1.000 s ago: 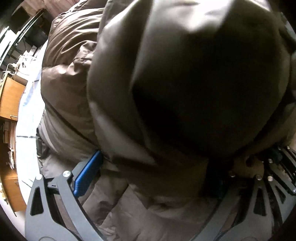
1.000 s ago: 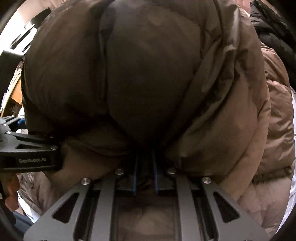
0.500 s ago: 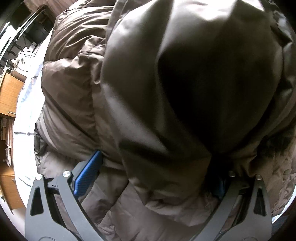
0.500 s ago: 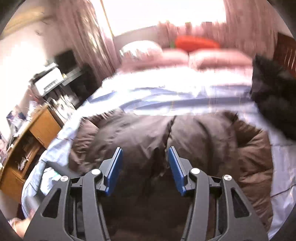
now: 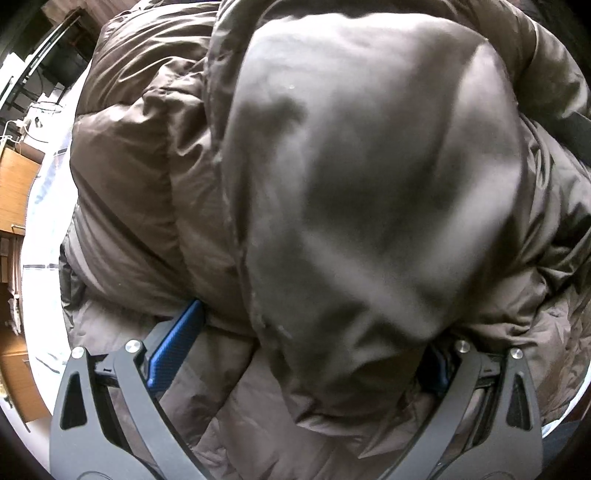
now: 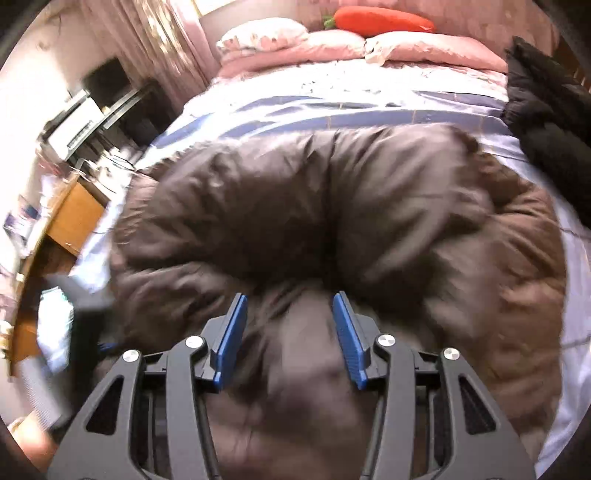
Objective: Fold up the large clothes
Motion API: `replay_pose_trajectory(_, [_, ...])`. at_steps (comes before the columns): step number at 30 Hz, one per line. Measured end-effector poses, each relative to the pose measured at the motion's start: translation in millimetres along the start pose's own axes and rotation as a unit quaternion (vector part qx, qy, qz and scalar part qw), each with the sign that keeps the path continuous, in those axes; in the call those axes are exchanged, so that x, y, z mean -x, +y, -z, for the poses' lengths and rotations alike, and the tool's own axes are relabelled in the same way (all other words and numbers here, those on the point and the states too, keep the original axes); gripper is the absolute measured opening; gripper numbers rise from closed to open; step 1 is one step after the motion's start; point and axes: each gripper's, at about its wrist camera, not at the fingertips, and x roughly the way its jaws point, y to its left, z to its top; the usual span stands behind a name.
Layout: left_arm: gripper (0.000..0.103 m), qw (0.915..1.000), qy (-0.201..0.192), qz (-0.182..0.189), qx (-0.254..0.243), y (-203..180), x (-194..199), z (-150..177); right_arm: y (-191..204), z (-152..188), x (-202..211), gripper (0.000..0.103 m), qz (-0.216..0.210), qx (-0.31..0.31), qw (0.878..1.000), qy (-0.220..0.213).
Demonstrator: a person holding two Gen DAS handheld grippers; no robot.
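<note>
A big brown puffer jacket [image 6: 332,221] lies bunched on the bed. In the left wrist view its smooth lining [image 5: 369,203] bulges close to the camera. My left gripper [image 5: 306,354] stands wide open with a thick fold of the jacket between the jaws; the right blue pad is mostly hidden by cloth. My right gripper [image 6: 290,332] is open just above the jacket's near fold, holding nothing.
The bed [image 6: 332,107] has a light blue-striped sheet, pink pillows [image 6: 332,48] and a red carrot-shaped cushion [image 6: 380,18] at the head. A black garment [image 6: 546,122] lies at the right. A wooden desk [image 6: 74,218] and shelves stand at the left.
My right gripper opened, let go of the jacket and pulled back and up, so the bed is in view. The jacket fold sank lower in the left view.
</note>
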Motion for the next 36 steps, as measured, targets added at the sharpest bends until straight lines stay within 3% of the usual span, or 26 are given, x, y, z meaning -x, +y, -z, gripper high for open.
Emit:
replay_pose_trajectory(5, [0.101,1.0000,-0.004,-0.008,-0.001,-5,5,-1,-10,46,25,0.050,0.028,0.031,0.998,0.038])
replay_pose_trajectory(11, [0.101,0.9999,-0.007,-0.013,0.004,-15,11,-5,-7,72,-29,0.050,0.101,0.077,0.988,0.085])
replay_pose_trajectory(16, [0.101,0.9999,-0.008,-0.011,0.004,-13,8,-3,-9,73,-46,0.051,0.103,0.063,0.989,0.086])
replay_pose_trajectory(20, [0.101,0.9999,-0.013,-0.001,0.008,1,29,-2,-12,66,-18,0.051,0.074,0.039,0.993,0.085])
replay_pose_trajectory(23, [0.101,0.9979,-0.065,-0.007,0.002,7,68,1,-12,64,13,0.051,0.044,0.032,0.996,0.066])
replay_pose_trajectory(26, [0.101,0.9901,-0.140,-0.009,-0.005,10,109,7,-7,64,32,0.051,0.017,0.038,0.997,0.057])
replay_pose_trajectory(29, [0.101,0.9800,-0.195,0.040,-0.013,3,132,14,4,75,37,0.053,0.003,0.049,0.996,0.071])
replay_pose_trajectory(33, [0.098,0.9776,-0.158,0.125,-0.062,-24,115,23,8,88,21,0.054,0.029,0.045,0.992,0.114])
replay_pose_trajectory(34, [0.096,0.9787,-0.142,0.128,-0.074,-33,106,24,2,90,13,0.054,0.041,0.031,0.990,0.130])
replay_pose_trajectory(36, [0.096,0.9831,-0.118,0.096,-0.102,-49,84,27,-15,93,1,0.054,0.042,-0.012,0.987,0.155])
